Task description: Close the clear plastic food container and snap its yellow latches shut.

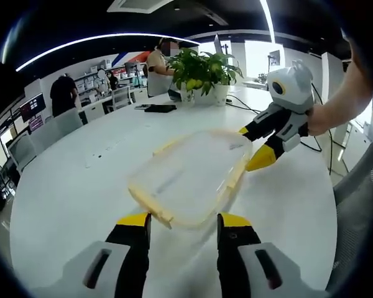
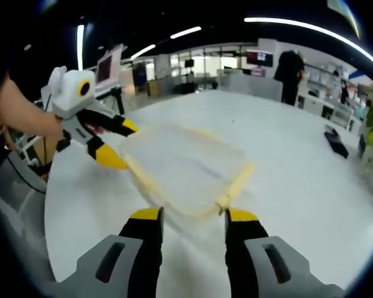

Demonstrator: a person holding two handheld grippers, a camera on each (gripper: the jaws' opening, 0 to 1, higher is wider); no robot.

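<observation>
Clear rectangular plastic food container with yellow latches (blurred), flat on white table, long axis running between open-jawed left gripper and open-jawed right gripper.

We see our left tongs open before a clear container with yellow latches on the white bench; right tongs touch its far edge

table: white, wide | potted plants at its far edge | ceiling: dark, light strips | shelves on far wall | bright windows
</observation>
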